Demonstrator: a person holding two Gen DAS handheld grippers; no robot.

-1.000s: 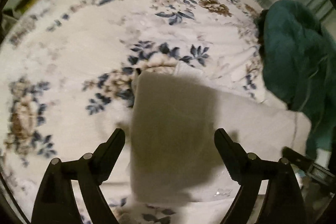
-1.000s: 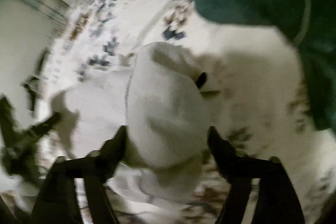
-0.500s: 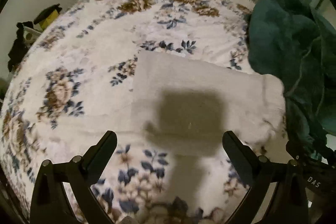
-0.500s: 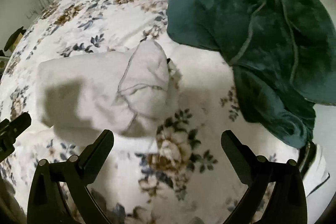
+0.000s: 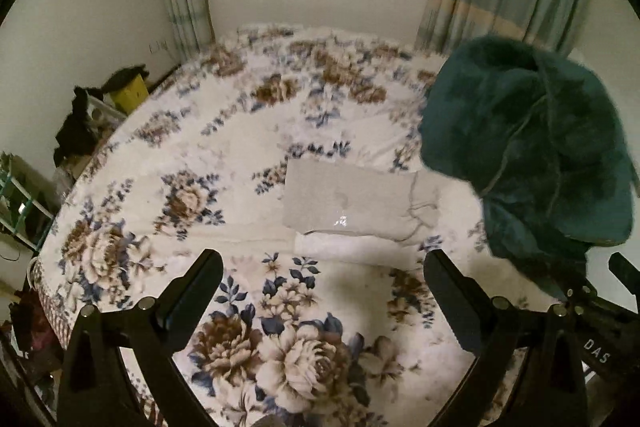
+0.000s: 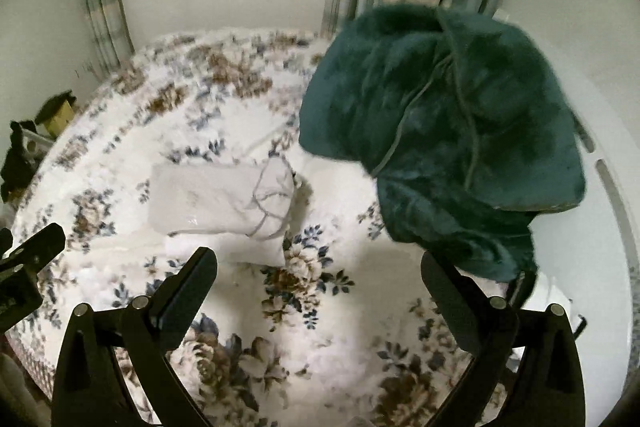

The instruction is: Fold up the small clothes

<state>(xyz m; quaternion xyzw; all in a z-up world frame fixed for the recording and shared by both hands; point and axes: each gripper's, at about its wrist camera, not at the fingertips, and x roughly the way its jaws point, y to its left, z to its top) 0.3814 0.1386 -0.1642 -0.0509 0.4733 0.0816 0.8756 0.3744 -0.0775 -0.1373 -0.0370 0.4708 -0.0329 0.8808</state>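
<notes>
Bed with white floral blanket (image 5: 248,131): carries everything, spreading ahead of and beneath both sets of fingers. Rumpled dark green plush blanket (image 6: 440,131): heaped beyond the right gripper's (image 6: 318,291) right finger; risk, it could slump onto the clothes. Folded pale grey garment (image 5: 348,203): lies flat ahead of the left gripper (image 5: 322,291), between its fingers. Both fingers spread wide, empty. Risk: its loose right end may unroll. Containers: none identifiable.
</notes>
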